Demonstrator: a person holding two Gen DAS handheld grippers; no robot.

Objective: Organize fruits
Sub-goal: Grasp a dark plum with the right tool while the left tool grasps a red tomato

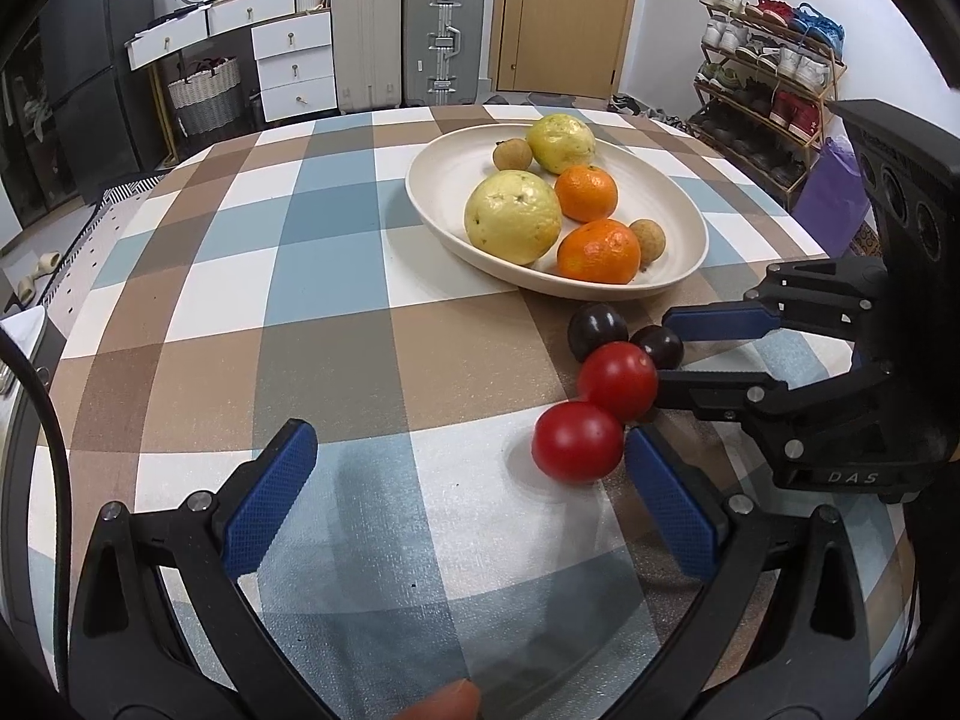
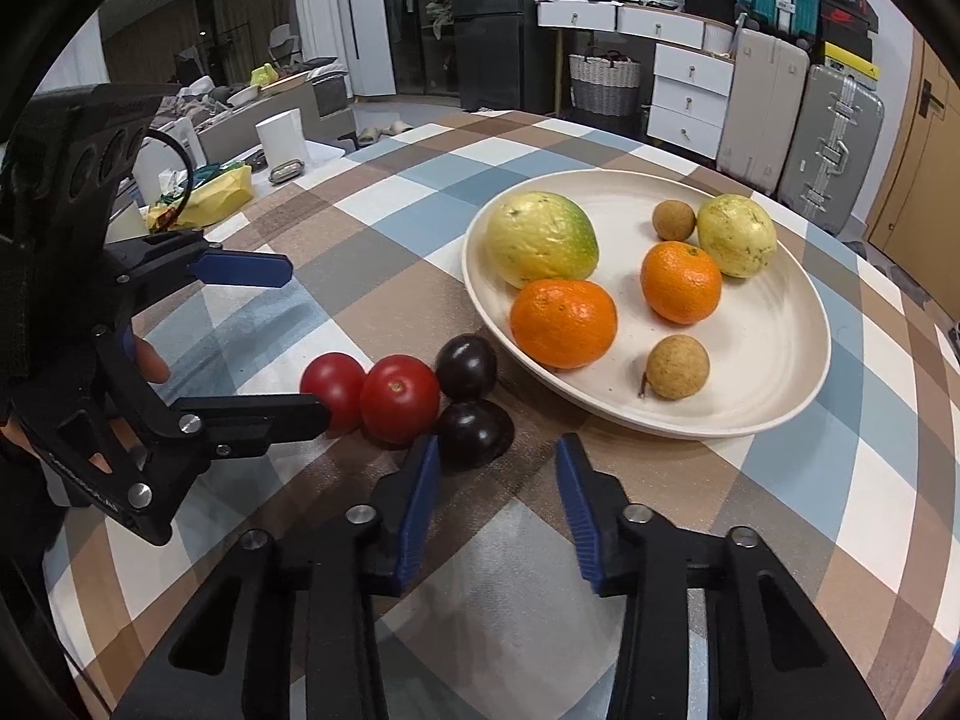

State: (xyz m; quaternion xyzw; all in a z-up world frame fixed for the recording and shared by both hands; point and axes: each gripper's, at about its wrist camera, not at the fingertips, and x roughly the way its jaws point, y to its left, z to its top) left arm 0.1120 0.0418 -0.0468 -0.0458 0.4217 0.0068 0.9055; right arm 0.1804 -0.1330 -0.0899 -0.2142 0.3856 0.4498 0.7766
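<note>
Plate point(image 2: 780, 396) holds guavas, oranges, longans. Two tomatoes point(image 2: 399, 399), two plums point(image 2: 474, 432) loose on checked tablecloth point(image 1: 336, 360) beside it. Left gripper point(image 1: 468, 468) wide open, empty; right gripper point(image 2: 495, 474) open, empty, nearing plums.

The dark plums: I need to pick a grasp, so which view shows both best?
Right wrist: both dark plums sit close, almost unobstructed. In the left wrist view, a tomato partly covers them.

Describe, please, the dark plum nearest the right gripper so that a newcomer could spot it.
Start at the cream plate. Four small fruits cluster on the checked tablecloth before its rim. It is the dark plum closest to the right gripper, beside the stem-scarred tomato.
</note>
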